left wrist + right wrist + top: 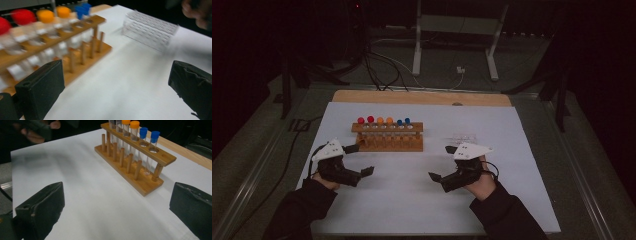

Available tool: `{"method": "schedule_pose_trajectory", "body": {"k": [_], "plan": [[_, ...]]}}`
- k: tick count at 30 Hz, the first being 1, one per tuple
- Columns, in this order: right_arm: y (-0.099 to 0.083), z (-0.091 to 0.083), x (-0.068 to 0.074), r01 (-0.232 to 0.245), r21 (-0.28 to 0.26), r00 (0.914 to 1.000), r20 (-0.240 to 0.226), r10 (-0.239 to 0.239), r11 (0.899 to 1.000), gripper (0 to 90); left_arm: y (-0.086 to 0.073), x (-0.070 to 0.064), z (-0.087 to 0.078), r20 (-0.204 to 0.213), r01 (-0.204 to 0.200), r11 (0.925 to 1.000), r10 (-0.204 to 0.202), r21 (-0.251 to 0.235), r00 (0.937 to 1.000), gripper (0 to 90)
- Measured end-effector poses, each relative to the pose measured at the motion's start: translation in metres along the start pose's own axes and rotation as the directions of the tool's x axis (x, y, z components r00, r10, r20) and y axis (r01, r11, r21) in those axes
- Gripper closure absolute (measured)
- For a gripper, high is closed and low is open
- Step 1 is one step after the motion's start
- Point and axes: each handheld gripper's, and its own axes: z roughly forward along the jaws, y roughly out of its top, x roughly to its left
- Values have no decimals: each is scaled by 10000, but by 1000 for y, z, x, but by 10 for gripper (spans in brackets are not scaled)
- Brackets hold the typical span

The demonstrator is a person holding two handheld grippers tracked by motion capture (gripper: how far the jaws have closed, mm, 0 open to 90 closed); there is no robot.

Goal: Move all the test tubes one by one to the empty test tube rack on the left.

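Left gripper [362, 159]: jaws wide apart, nothing between them, hovering just off the near left end of the wooden rack [387, 136]. In the left gripper view the rack sits past the left jaw, blurred.

Right gripper [443, 162]: jaws also spread, holding nothing, near the rack's near right corner but clear of it. The right gripper view looks along the rack [135, 162] from its blue-cap end, bare white sheet between the jaws.

Rack: upright, mid-surface on the white sheet [412, 200], long side toward the person. It carries capped test tubes in its top row of holes: red caps [366, 120] at the rack's left end, orange caps [385, 120] in the middle, blue caps [403, 121] toward the right; at least one hole at the right end is unfilled. A row of wooden pegs [122, 157] runs along the rack's near side.

Clear plastic rack [150, 31]: lies right of the wooden rack, apart from it, just beyond the right gripper. It looks to hold no tubes, though the picture is blurred.
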Motion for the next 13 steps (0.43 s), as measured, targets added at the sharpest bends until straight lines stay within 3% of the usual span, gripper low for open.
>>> {"method": "schedule_pose_trajectory", "body": {"k": [7, 10, 13], "plan": [[-3, -1, -3, -72, 24, 10000, 21, 72, 10000, 0, -23, -21, 6, 275, -71, 9996, 64, 259, 9996, 10], [-5, 0, -3, -89, 28, 10000, 3, 89, 10000, 0, -31, -25, 10, 390, 14, 9992, -30, 409, 9992, 10], [-5, 1, -2, -138, 126, 9999, -43, 139, 9998, 0, -33, -26, 13, 299, -144, 9989, 131, 456, 9995, 10]]}}
